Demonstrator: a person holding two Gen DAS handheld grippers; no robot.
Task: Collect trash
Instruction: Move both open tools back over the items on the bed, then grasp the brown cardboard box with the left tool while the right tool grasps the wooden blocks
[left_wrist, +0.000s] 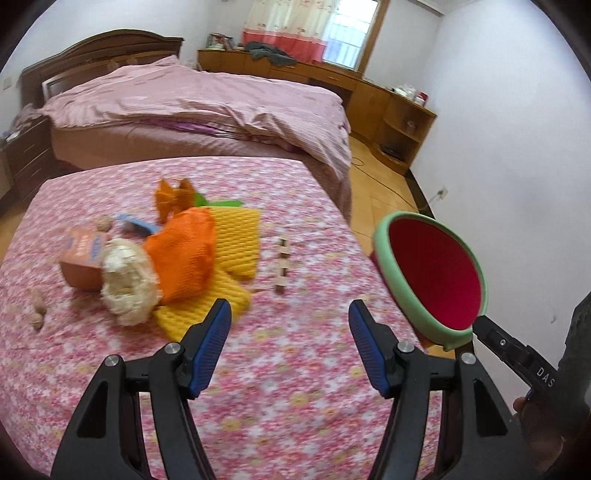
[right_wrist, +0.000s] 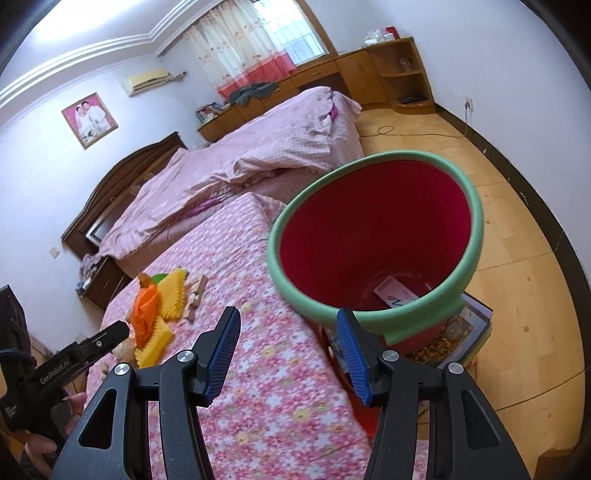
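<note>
A pile of trash lies on the floral pink tablecloth (left_wrist: 258, 369): an orange foam net (left_wrist: 184, 254), yellow foam sheets (left_wrist: 236, 240), a white foam net (left_wrist: 125, 284), an orange carton (left_wrist: 81, 258), nut shells (left_wrist: 37, 314) and a small wooden piece (left_wrist: 282, 266). My left gripper (left_wrist: 290, 325) is open and empty, just short of the pile. A red bin with a green rim (right_wrist: 376, 236) stands beyond the table's right edge; a white packet (right_wrist: 395, 291) lies inside. My right gripper (right_wrist: 288, 332) is open, its right finger at the bin's near rim.
A bed with a pink cover (left_wrist: 207, 99) stands behind the table. Wooden cabinets (left_wrist: 369, 96) line the far wall. A box (right_wrist: 465, 332) sits under the bin on the wooden floor (right_wrist: 517, 258). A cable lies on the floor.
</note>
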